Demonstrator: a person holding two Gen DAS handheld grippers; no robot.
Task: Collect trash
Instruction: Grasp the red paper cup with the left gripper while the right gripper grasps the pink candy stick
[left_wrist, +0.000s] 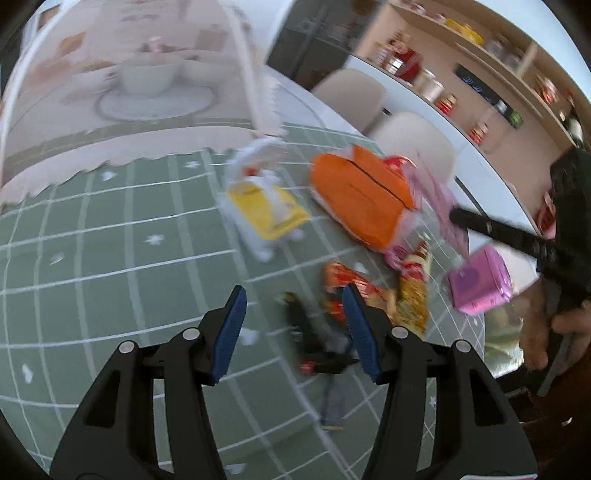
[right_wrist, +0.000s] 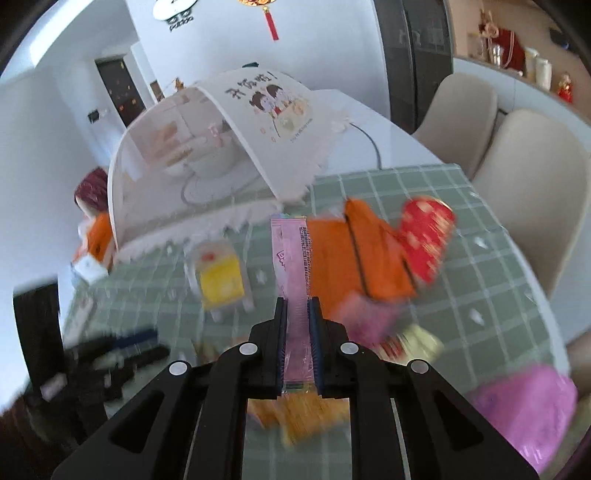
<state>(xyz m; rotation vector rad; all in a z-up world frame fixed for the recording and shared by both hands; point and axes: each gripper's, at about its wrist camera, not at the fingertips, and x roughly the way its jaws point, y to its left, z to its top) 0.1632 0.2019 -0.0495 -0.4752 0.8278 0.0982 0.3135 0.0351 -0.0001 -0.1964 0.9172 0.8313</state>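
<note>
We had the right hand-held gripper (right_wrist: 297, 302) clamped narrow on a pink wrapper strip (right_wrist: 290, 258), which stood up between the blue pads above the green checked surface (right_wrist: 491, 295), while the left hand-held gripper (left_wrist: 293, 295) hung wide and empty over the same cloth, with a dark wrapper (left_wrist: 314, 339) just ahead of its pads. Our judgement was that the step in hand was carrying the pink strip away to wherever the trash was gathered; no bin showed in either view, so we could not say where that was. To do it well we thought the right grip should stay firm low on the strip, since thin film slips and flops, and the carry should run clear of the mesh food cover (right_wrist: 207, 147). The left one seemed well placed to come down on the dark wrapper, pads straddling it flat. Both views were blurred, so our counts were rough: one orange packet (left_wrist: 362, 199), one yellow-and-white packet (left_wrist: 266, 206), one red packet (right_wrist: 424, 240), one pink pack (left_wrist: 480, 280) near the surface's edge, one red-and-gold wrapper (left_wrist: 351, 284), one dark wrapper, and the one strip held. Smaller scraps near the heap we could not tell apart.
</note>
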